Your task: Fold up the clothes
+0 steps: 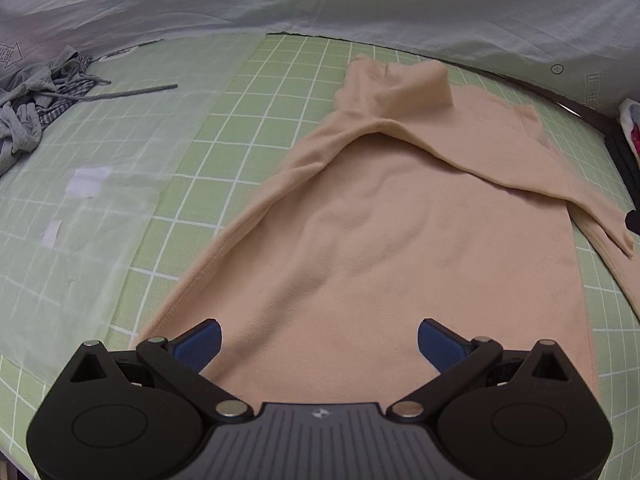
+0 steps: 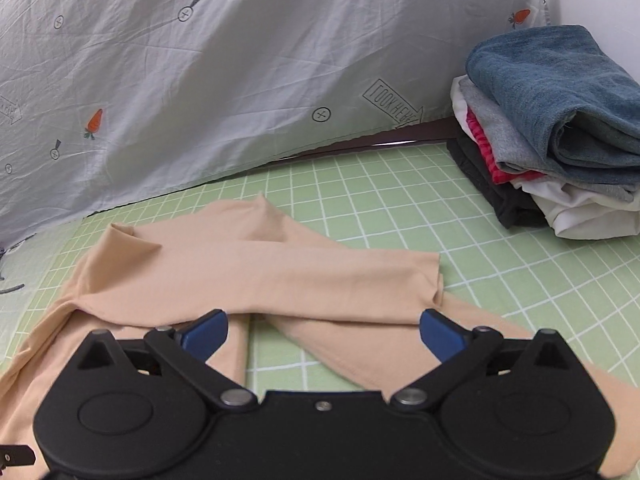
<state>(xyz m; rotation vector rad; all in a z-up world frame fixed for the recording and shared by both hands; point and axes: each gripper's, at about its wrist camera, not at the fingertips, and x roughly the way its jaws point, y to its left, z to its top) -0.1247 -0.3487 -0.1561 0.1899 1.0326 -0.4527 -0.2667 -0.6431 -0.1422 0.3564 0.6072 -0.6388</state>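
A beige long-sleeved turtleneck top (image 1: 400,216) lies spread on the green grid mat (image 1: 224,128), its collar at the far end. One sleeve (image 1: 516,168) is folded across the chest. My left gripper (image 1: 319,344) hovers over the near hem, jaws wide apart, nothing between the blue pads. In the right wrist view the same top (image 2: 256,276) shows the folded sleeve lying crosswise and a second sleeve (image 2: 360,344) running toward the camera. My right gripper (image 2: 323,334) stands open just above these sleeves, holding nothing.
A stack of folded clothes (image 2: 560,140) with a denim piece on top sits at the mat's right. A crumpled grey garment with a drawstring (image 1: 36,108) lies at the far left. A printed grey sheet (image 2: 224,72) hangs behind the mat.
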